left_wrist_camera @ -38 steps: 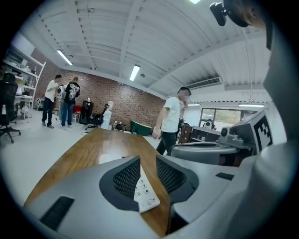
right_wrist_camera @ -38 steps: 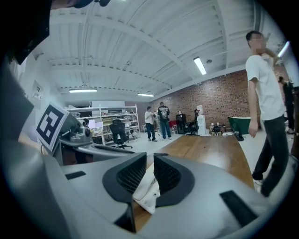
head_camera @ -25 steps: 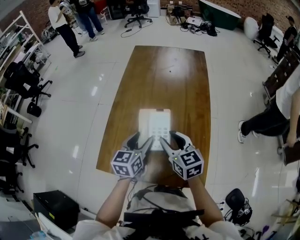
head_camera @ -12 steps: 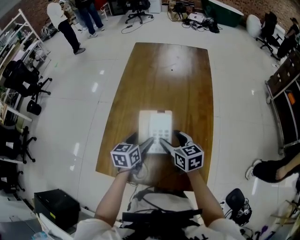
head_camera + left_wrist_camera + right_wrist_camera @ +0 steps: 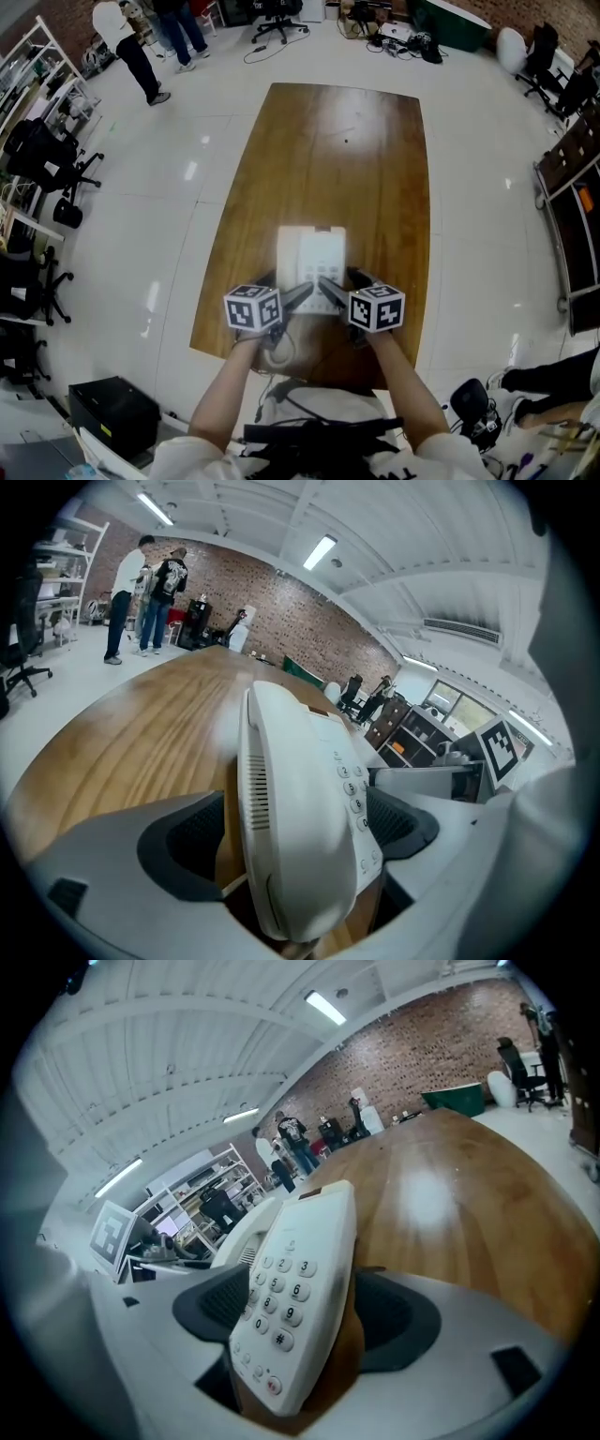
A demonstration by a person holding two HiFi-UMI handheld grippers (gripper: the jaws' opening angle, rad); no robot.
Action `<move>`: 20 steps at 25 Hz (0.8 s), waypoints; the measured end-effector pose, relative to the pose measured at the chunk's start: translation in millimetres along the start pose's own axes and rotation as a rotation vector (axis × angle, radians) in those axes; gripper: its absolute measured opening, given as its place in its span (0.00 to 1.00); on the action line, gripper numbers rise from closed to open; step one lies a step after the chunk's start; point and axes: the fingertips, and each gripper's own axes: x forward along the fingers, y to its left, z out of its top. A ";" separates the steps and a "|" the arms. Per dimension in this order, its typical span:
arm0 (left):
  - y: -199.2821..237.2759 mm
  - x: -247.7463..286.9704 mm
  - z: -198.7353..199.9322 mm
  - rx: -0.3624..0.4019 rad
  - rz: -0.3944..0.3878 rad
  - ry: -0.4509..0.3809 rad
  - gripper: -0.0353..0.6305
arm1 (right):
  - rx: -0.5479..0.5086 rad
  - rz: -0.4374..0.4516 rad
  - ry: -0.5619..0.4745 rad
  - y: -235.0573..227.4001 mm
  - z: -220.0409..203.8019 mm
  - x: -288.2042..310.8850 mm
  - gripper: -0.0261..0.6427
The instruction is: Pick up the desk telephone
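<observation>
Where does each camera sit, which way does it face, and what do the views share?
Head view: on the person's head, looking steeply down at the table; forearms, left gripper and right gripper show, at the near end of the telephone.
Left gripper view: on the left gripper, facing along the table; its jaws, which have just been opening, straddle the telephone.
Right gripper view: on the right gripper, facing likewise; its jaws, also just opening, straddle the telephone.
Shared: all show telephone and table; each gripper view catches the other gripper.

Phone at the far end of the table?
No, the telephone lies on the near half of the table, close to its near edge.
</observation>
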 end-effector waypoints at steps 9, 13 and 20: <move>2.7 15.2 -9.6 0.064 0.023 0.094 0.72 | 0.026 -0.039 0.065 -9.8 -14.2 16.7 0.63; -0.6 18.6 -10.9 0.092 -0.008 0.128 0.68 | -0.020 -0.062 0.083 -8.4 -14.6 20.5 0.57; -1.9 20.4 -8.5 0.068 -0.005 0.115 0.63 | -0.029 -0.053 0.075 -6.8 -13.0 21.7 0.54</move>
